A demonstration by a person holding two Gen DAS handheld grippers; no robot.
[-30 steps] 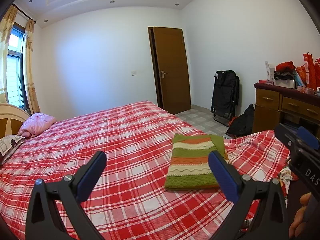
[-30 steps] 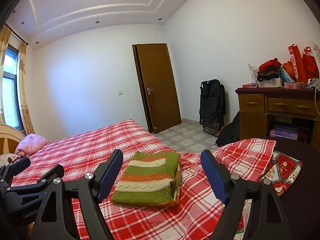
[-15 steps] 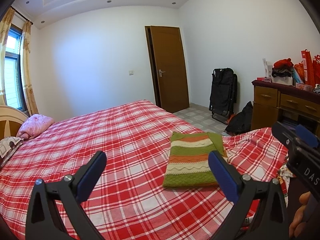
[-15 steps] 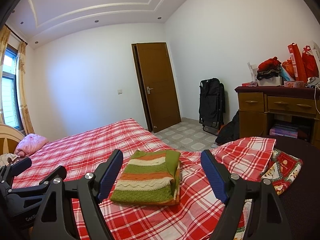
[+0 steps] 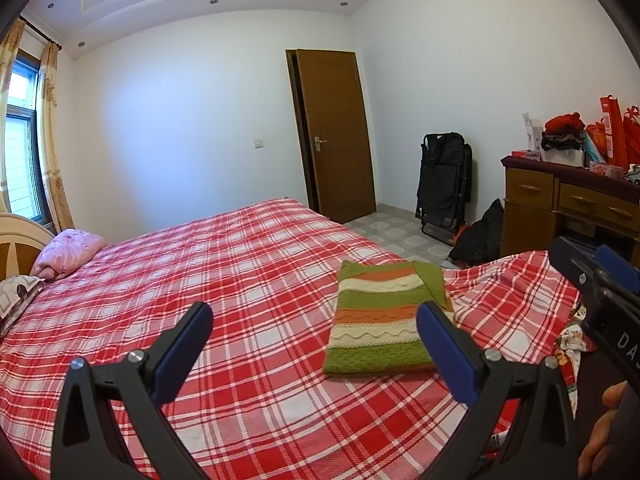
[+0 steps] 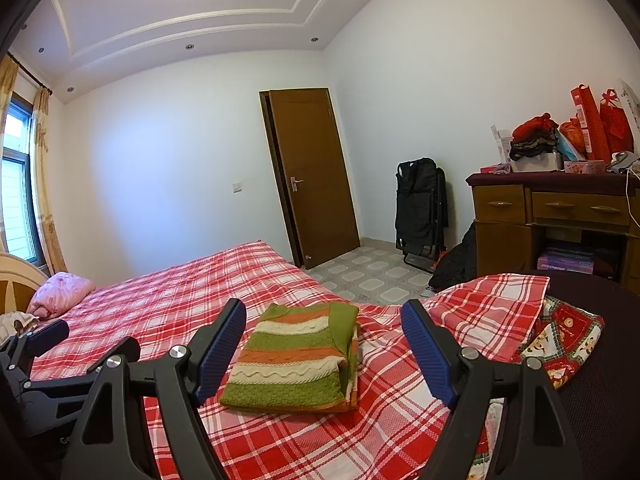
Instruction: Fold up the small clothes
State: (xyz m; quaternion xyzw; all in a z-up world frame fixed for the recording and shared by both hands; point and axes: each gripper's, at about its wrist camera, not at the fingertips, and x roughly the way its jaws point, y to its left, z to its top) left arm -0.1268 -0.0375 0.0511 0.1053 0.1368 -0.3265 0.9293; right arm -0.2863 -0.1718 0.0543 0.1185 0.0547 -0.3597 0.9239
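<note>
A folded knitted sweater with green, orange and cream stripes lies flat on the red plaid bed, near its right corner. My left gripper hovers open above the bed, to the left of the sweater and short of it, with nothing between its blue pads. In the right wrist view the same sweater lies just ahead, between the spread fingers of my right gripper, which is open, raised above it and not touching it. The right gripper also shows at the right edge of the left wrist view.
A pink bundle lies by the headboard at the far left. A patterned quilt hangs off the bed's right corner. Beyond stand a wooden dresser piled with bags, a folded black chair and a brown door.
</note>
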